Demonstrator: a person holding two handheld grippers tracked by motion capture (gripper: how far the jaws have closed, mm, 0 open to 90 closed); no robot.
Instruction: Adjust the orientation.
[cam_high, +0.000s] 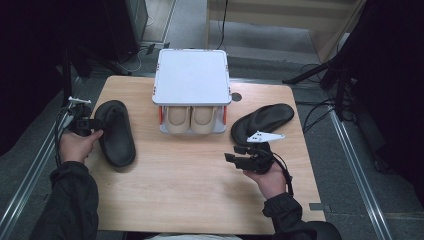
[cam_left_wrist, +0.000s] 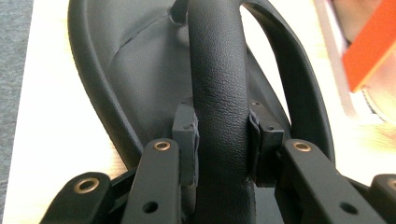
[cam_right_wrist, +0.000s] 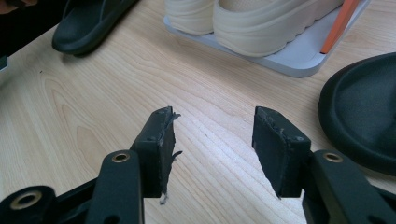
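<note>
Two black slippers lie on the wooden table (cam_high: 190, 170). The left slipper (cam_high: 116, 132) rests at the table's left side, and my left gripper (cam_high: 89, 124) is shut on its strap (cam_left_wrist: 219, 93), the pads (cam_left_wrist: 186, 133) pressing both sides of it. The right slipper (cam_high: 262, 120) lies sole-up at the right; its edge (cam_right_wrist: 362, 112) also shows in the right gripper view. My right gripper (cam_high: 239, 156) is just in front of it, held low over bare wood, open (cam_right_wrist: 212, 140) with nothing between its jaws.
A small white two-level shoe rack (cam_high: 191, 76) with orange posts stands at the back middle, a pair of cream shoes (cam_high: 190, 119) on its lower shelf (cam_right_wrist: 299, 58). A dark hole (cam_high: 236, 97) sits in the tabletop to the rack's right. Cables and stands surround the table.
</note>
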